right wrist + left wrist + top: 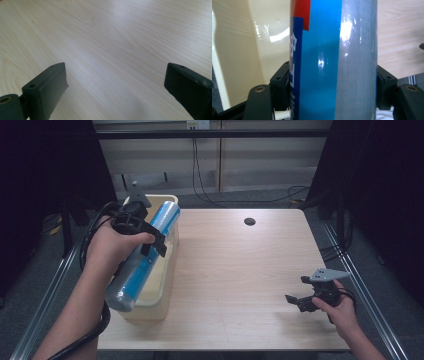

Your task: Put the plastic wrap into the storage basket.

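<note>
Overhead, the left tongs gripped a long cylindrical roll across its middle, one jaw on each side of the body. The roll was wrapped in a glossy blue and silver sleeve, with a red patch and white lettering visible in the left gripper view. It lay tilted, its far end raised toward the back of the worktop and its near, silver-capped end lower, at the front edge of a cream plastic bin. The bin stood at the left edge of the worktop, and the roll ran lengthwise above it; whether the roll touched the bin's rim could not be told. In the left gripper view both black pads pressed flat against the sides of the roll, with the pale inner wall of the bin behind it on one side and the wood grain of the worktop on the other.

The right tongs sat well apart from the roll, near the front right corner of the worktop, pointing toward the left of the high view. Their jaws stood wide open and held nothing. In the right gripper view the two black fingers framed bare light wood and touched no object. A small dark round hole marked the worktop near its far edge.
</note>
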The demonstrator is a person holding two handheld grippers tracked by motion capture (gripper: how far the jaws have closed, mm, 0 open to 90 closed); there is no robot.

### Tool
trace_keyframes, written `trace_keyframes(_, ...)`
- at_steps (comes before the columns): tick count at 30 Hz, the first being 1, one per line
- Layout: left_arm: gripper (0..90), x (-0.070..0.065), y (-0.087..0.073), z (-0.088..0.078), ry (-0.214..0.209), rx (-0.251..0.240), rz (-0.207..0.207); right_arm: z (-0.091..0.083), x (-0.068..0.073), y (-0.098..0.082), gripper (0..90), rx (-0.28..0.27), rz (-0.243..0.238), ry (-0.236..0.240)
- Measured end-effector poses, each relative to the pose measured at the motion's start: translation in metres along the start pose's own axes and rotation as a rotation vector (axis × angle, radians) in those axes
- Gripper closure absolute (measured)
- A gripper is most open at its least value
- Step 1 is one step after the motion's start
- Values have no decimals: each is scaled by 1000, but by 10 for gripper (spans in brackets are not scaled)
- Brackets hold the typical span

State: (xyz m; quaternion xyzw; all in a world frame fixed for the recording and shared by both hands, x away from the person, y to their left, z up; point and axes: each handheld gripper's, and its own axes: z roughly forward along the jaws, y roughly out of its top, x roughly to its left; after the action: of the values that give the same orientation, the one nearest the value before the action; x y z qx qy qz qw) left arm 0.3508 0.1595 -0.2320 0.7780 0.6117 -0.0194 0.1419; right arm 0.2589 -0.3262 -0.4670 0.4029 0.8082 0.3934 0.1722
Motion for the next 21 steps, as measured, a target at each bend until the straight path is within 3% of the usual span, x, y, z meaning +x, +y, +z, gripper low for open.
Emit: trace_keyframes(21,321,26,-12,-1,25,-2,-49,0,0,-1,42,0,0,-5)
